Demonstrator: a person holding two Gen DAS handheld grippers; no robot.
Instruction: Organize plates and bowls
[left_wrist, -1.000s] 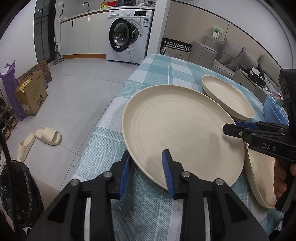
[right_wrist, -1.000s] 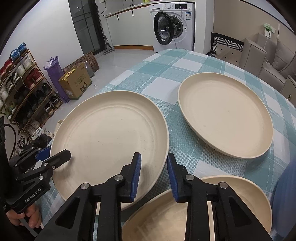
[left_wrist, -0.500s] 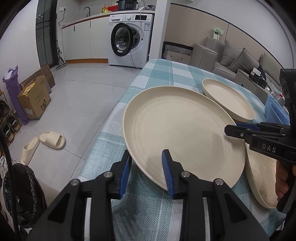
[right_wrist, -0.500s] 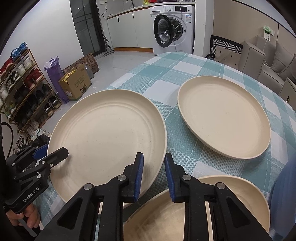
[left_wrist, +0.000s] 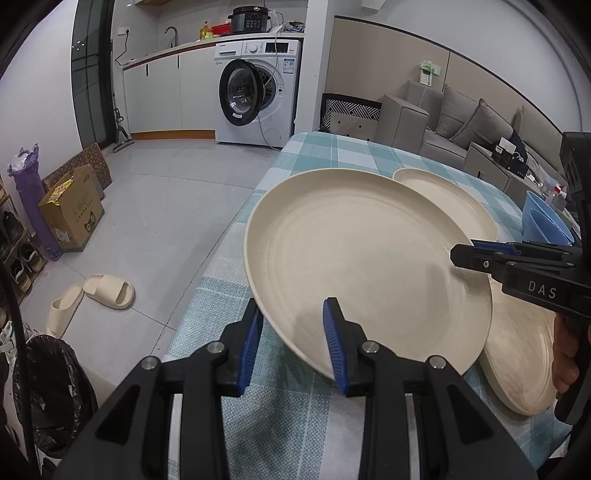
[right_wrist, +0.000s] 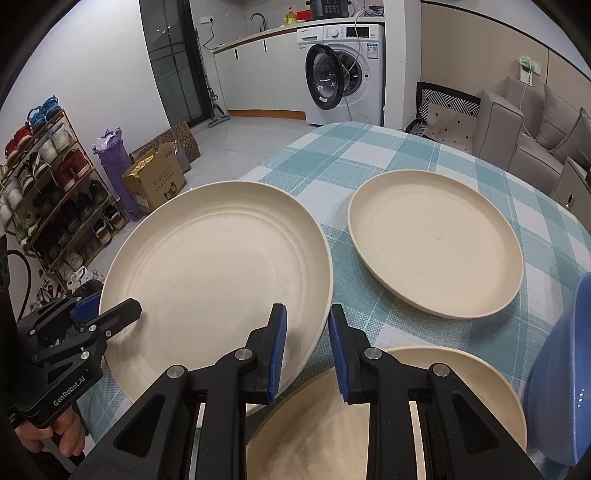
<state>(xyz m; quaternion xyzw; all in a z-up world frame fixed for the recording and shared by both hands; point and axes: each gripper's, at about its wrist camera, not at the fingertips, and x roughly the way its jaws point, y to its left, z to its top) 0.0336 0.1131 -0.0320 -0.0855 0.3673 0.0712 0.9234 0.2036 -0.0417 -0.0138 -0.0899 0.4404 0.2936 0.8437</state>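
Observation:
A large cream plate (left_wrist: 362, 258) (right_wrist: 218, 269) is held up off the checked tablecloth, tilted. My left gripper (left_wrist: 293, 332) is shut on its near rim. My right gripper (right_wrist: 306, 343) is shut on its opposite rim, and shows in the left wrist view (left_wrist: 480, 254). A second cream plate (right_wrist: 436, 240) (left_wrist: 443, 192) lies on the table beyond. A third cream plate (right_wrist: 369, 424) (left_wrist: 517, 350) lies under my right gripper. A blue bowl (right_wrist: 561, 369) (left_wrist: 543, 221) stands at the right.
The table's left edge (left_wrist: 207, 280) drops to a tiled floor with slippers (left_wrist: 107, 291), a cardboard box (left_wrist: 70, 210) and a black bin bag (left_wrist: 51, 398). A shoe rack (right_wrist: 48, 184) stands at the left, a washing machine (left_wrist: 255, 92) behind, a sofa (left_wrist: 461, 125) at the right.
Both grippers have lifted the large plate off the table, still gripped at both rims. It now hides part of the far plate in the left wrist view.

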